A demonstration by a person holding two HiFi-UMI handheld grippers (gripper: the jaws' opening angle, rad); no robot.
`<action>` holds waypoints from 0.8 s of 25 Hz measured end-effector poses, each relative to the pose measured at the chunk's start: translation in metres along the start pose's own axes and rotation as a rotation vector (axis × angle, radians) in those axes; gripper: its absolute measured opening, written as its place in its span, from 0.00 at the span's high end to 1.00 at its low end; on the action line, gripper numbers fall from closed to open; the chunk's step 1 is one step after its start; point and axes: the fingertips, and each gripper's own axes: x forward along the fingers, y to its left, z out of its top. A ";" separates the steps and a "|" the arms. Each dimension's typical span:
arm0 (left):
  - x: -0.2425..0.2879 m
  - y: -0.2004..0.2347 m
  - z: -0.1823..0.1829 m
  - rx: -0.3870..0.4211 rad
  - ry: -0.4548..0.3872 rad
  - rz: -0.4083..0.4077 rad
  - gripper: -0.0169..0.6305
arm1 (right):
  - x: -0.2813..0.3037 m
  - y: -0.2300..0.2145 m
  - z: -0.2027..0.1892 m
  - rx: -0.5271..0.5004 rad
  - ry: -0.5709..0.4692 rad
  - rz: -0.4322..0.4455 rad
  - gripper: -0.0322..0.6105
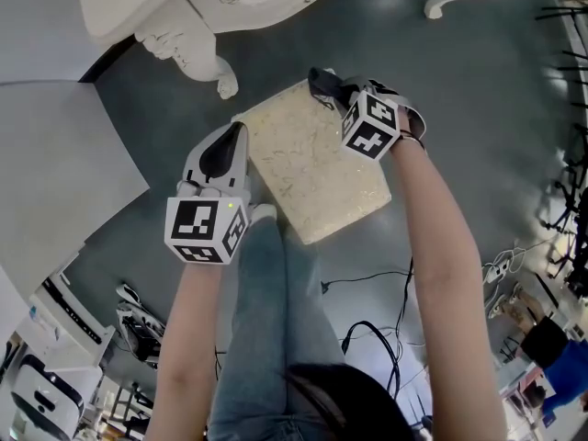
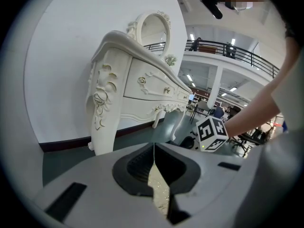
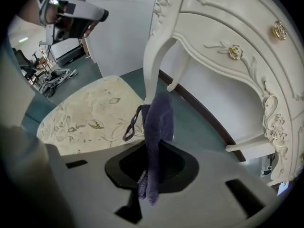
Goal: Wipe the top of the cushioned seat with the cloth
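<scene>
**A:** Head view, what is listed?
**B:** Item: cushioned seat (image 1: 317,168), cream with a leaf pattern, centre of frame, top bare. Left gripper (image 1: 230,145) sits at its 9 o'clock edge. Right gripper (image 1: 338,92) is at its 12 o'clock corner, with the cloth (image 1: 322,80), dark, at the tips. White dressing table (image 1: 184,7) at 11 o'clock; the person's leg (image 1: 276,292) in jeans at 6 o'clock.

**A:** Left gripper view?
**B:** Left gripper (image 2: 153,158): jaws pressed together along a thin seam, nothing between them. A sliver of the cushioned seat (image 2: 159,189) shows beneath. Dressing table (image 2: 137,84) at 11 o'clock; the other gripper's marker cube (image 2: 212,133) at 3 o'clock.

**A:** Right gripper view?
**B:** Right gripper (image 3: 151,163): jaws clamped on the cloth (image 3: 156,122), purple, which stands out past the tips. Cushioned seat (image 3: 90,115) at 9 o'clock, off to the side. I cannot tell whether the cloth touches it. Dressing table (image 3: 223,46) runs from 12 to 3 o'clock.

**A:** Step in hand?
**B:** Judged: the cloth is being brought to the seat, and no wiping stroke is evident. The next move calls for laying the cloth flat on the top at the far corner and drawing it toward 6 o'clock, with the left gripper steadying the edge.
</scene>
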 end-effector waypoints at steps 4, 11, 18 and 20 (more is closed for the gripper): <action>-0.002 -0.004 0.001 0.012 0.002 -0.007 0.96 | -0.002 0.005 -0.004 -0.003 -0.026 -0.004 0.89; -0.003 -0.010 0.000 0.022 0.002 -0.016 0.96 | -0.007 0.013 -0.014 0.020 -0.047 0.004 0.89; -0.002 -0.025 -0.004 0.030 0.007 -0.031 0.96 | -0.014 0.027 -0.030 0.051 -0.068 0.016 0.89; -0.003 -0.029 -0.005 0.034 0.008 -0.037 0.96 | -0.016 0.033 -0.035 0.058 -0.067 0.021 0.89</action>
